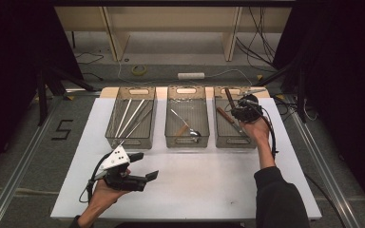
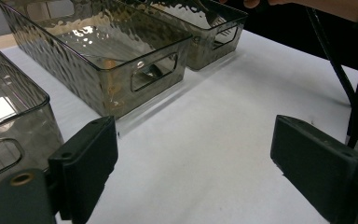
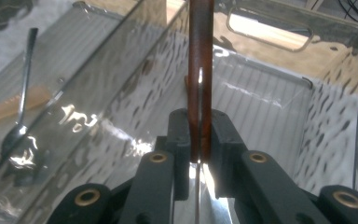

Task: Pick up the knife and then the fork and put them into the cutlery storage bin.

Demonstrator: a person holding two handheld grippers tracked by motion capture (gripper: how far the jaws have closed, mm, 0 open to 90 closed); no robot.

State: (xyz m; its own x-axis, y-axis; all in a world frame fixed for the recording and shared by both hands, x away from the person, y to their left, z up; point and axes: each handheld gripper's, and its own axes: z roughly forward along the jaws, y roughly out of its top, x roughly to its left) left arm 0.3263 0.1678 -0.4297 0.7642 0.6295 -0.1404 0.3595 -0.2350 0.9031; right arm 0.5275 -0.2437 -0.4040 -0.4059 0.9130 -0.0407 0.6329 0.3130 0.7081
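My right gripper hangs over the right clear bin, shut on a knife with a brown wooden handle. In the right gripper view the handle stands up between the black pads of the gripper, and the thin blade edge runs down between the jaws. A second brown-handled knife lies inside that bin. My left gripper rests low over the white table near its front left. Its jaws stand wide apart around bare tabletop.
Three clear bins stand in a row at the back of the white table. The left bin holds pale chopsticks. The middle bin holds a spoon and a wooden-handled utensil. Black cables trail from both grippers.
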